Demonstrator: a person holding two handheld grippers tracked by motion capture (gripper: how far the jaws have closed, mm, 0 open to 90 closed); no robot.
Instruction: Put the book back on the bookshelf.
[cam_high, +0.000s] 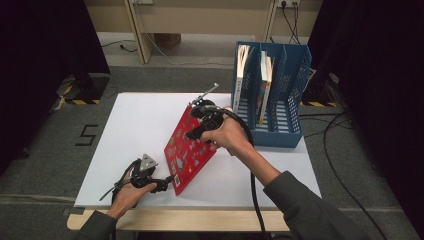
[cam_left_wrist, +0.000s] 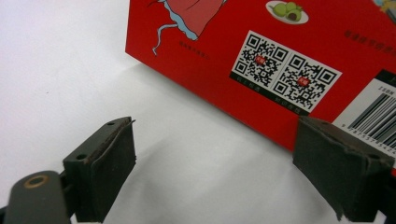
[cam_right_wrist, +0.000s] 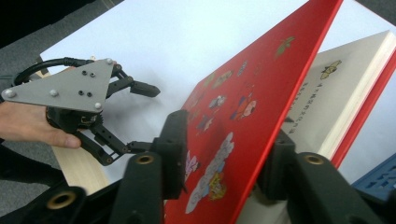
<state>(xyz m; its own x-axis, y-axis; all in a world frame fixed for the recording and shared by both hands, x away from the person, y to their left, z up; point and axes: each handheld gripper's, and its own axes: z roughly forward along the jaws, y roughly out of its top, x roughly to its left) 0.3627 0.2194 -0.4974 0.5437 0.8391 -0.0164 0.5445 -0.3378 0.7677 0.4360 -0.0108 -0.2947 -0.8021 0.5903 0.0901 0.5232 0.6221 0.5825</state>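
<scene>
Standing tilted at the centre of the desk (cam_high: 130, 120), the red book (cam_high: 192, 150) looked stiff, glossy and rather heavy. The right gripper (cam_right_wrist: 224, 186) had its jaws around the upper cover edge, whether pinching it I cannot tell. The left gripper (cam_high: 167, 182), jaws spread and empty, waited beside the lower corner, a good second hold.
</scene>
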